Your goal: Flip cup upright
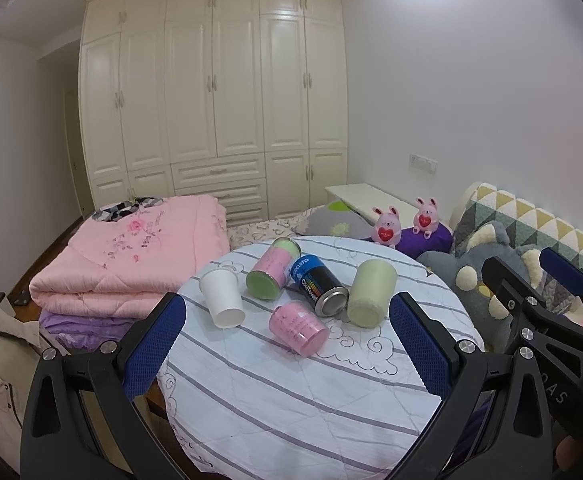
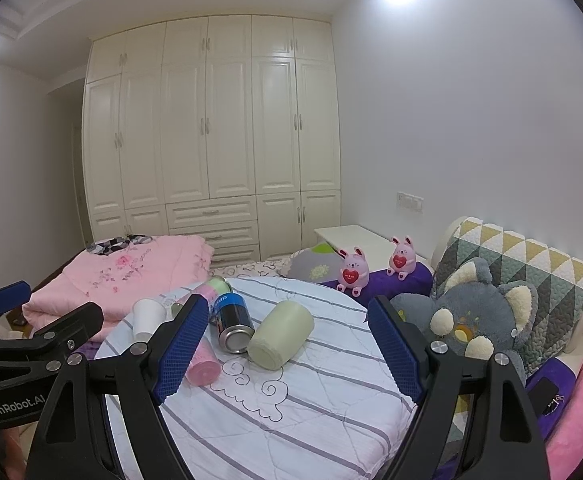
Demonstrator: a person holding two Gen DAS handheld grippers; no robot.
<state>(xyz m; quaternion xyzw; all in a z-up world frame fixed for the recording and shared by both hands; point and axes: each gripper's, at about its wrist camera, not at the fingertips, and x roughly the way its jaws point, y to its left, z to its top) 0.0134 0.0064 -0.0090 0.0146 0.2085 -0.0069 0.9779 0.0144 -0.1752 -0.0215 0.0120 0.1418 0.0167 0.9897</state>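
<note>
Pale green, the frosted cup [image 2: 281,334] lies on its side on the striped round table [image 1: 311,392], touching the metal can [image 2: 231,322]. Nothing is flipped yet. The left gripper [image 1: 287,354] and right gripper [image 2: 289,350] are both wide and empty.

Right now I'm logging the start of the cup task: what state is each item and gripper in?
white paper cup: on its side
pink-and-green can: on its side
blue-and-black can: on its side
pale green cup: on its side
pink cup: on its side
left gripper: open, empty
right gripper: open, empty
</note>
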